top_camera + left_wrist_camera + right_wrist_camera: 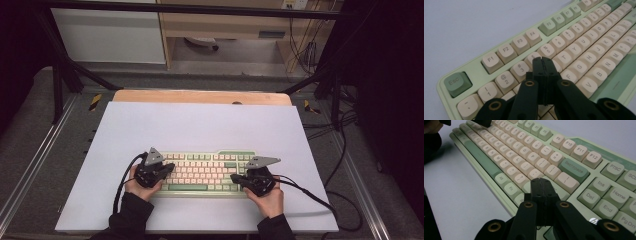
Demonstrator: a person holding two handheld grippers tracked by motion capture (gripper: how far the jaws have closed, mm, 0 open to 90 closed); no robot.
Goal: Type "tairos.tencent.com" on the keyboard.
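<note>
One keyboard (207, 172), two grippers (170, 169) (235, 178), seemingly one white mat (200, 125).

The keyboard (207, 172) lies on the table's (200, 125) near half (centred); left gripper (167, 170) over its left end, right gripper (235, 177) over its right.

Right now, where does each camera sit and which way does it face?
High view: above the person's side, facing forward and down on the keyboard; both hands and sleeves enter from below, holding the left tool and right tool.
Left gripper view: rides the left tool, shut jaws over the number row, Esc key nearby.
Right gripper view: rides the right tool, shut jaws near Backspace.
All three views share the keyboard.
</note>
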